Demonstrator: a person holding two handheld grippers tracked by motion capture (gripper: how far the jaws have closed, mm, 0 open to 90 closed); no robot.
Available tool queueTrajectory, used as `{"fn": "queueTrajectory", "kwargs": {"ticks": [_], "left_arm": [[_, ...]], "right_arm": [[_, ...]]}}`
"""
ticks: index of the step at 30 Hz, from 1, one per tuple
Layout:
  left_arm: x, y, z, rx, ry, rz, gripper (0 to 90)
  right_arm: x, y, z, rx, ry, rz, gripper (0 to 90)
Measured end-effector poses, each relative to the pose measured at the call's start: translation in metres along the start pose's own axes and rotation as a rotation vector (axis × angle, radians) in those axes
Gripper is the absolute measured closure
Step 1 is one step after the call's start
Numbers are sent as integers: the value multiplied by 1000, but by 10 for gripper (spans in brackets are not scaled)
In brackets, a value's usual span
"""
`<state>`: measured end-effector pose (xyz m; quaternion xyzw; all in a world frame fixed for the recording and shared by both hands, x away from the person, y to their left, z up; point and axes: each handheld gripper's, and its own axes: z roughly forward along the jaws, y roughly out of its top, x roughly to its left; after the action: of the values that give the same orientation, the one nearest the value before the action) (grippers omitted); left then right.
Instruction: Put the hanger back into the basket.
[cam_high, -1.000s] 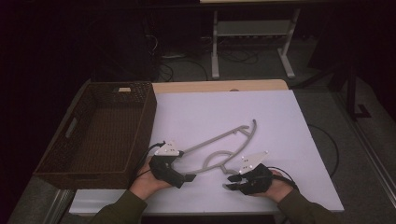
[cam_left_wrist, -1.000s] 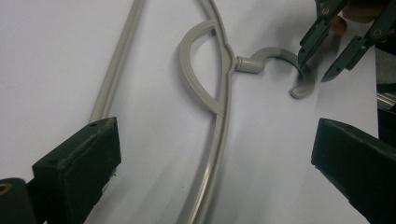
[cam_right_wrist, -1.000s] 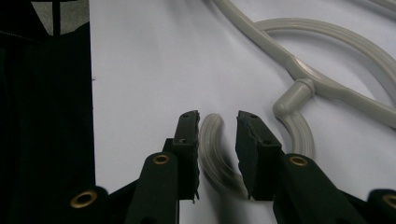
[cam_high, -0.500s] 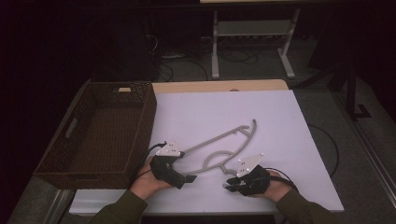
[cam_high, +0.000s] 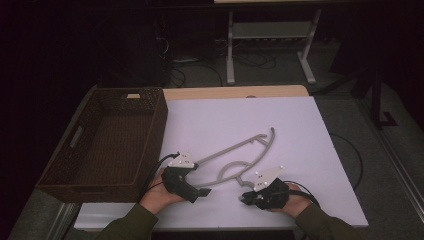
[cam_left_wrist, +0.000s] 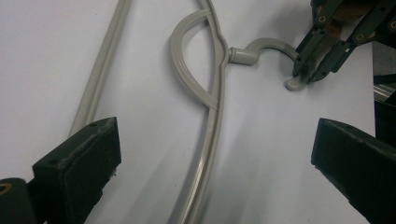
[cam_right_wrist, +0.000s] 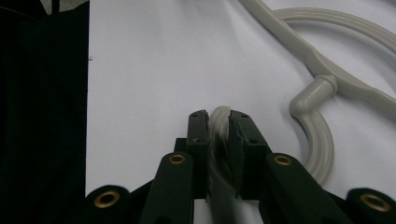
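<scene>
A grey plastic hanger (cam_high: 235, 150) lies flat on the white table sheet (cam_high: 295, 125), its hook pointing toward the near edge. My right gripper (cam_high: 243, 198) is shut on the hook's tip (cam_right_wrist: 219, 114), which shows pinched between its jaws (cam_right_wrist: 218, 119). From the left gripper view the same grip (cam_left_wrist: 310, 70) sits at the end of the hook (cam_left_wrist: 268, 45). My left gripper (cam_high: 202, 192) stands open low over the sheet. Its jaws (cam_left_wrist: 217, 140) straddle one arm of the hanger (cam_left_wrist: 212, 116) without touching it.
A dark brown wicker basket (cam_high: 155, 125) with nothing in it stands at the left of the table, touching the sheet's edge. Cables trail from both grippers. A metal stand (cam_high: 270, 45) is on the floor beyond the table.
The right hand has shifted slightly at the hook. The hanger and the left gripper stay where they were.
</scene>
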<state>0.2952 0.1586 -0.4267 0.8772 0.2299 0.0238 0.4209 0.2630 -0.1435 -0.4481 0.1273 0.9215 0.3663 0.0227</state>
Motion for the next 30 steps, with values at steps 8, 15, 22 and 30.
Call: {"fn": "queueTrajectory", "kwargs": {"ticks": [8, 15, 22, 30], "left_arm": [[0, 0, 1, 4, -5, 4, 15], [-1, 1, 2, 15, -12, 13, 17], [-3, 4, 6, 30, -47, 37, 144], [1, 9, 18, 80, -51, 56, 306]], "right_arm": [[-3, 1, 0, 1, 22, -13, 792], [-4, 5, -8, -29, 33, 9, 792], [-4, 11, -15, -45, 48, 10, 792], [-5, 15, -19, -55, 55, 7, 792]]}}
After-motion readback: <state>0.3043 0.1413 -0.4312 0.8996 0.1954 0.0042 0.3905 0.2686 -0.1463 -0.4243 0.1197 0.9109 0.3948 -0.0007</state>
